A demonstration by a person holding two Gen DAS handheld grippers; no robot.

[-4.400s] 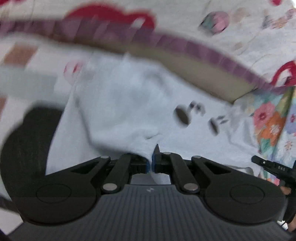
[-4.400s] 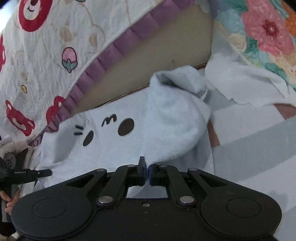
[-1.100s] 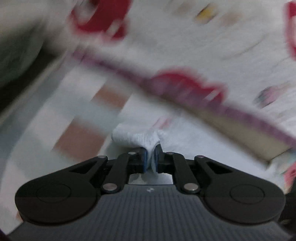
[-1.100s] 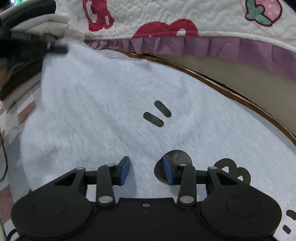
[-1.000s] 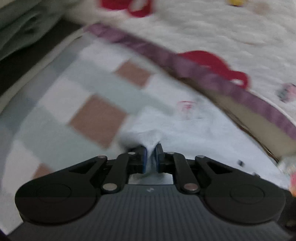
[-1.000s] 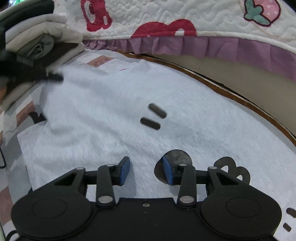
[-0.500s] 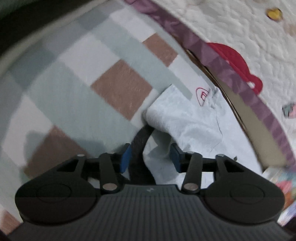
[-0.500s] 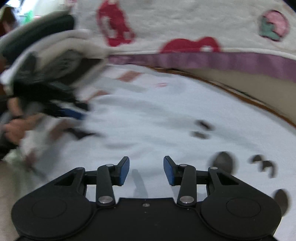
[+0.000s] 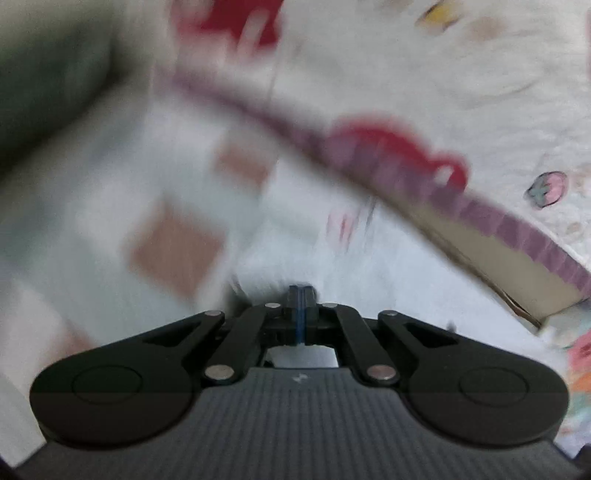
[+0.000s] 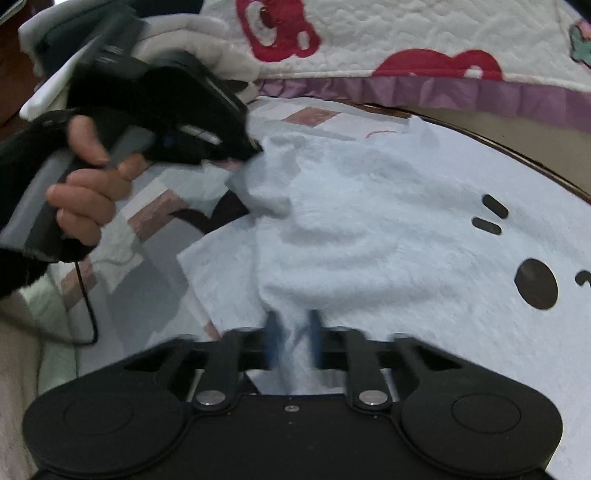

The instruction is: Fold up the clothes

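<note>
A fluffy light blue garment with dark face marks lies spread on the checked bed sheet. In the right wrist view my right gripper sits at the garment's near left edge, with a fold of cloth pinched between its blurred fingers. Farther back, my left gripper, held by a hand, pinches the garment's far left corner and bunches it upward. The left wrist view is blurred by motion. There the left gripper has its fingers pressed together at the pale garment.
A white quilt with red bear prints and a purple ruffle borders the far side. Folded clothes are stacked at the back left. A black cable hangs below the hand. A floral cloth shows at the right.
Half a second ago both grippers stood open over the garment's left side. Both have since closed on its edge. The left one is moving fast, and the cloth corner has bunched upward.
</note>
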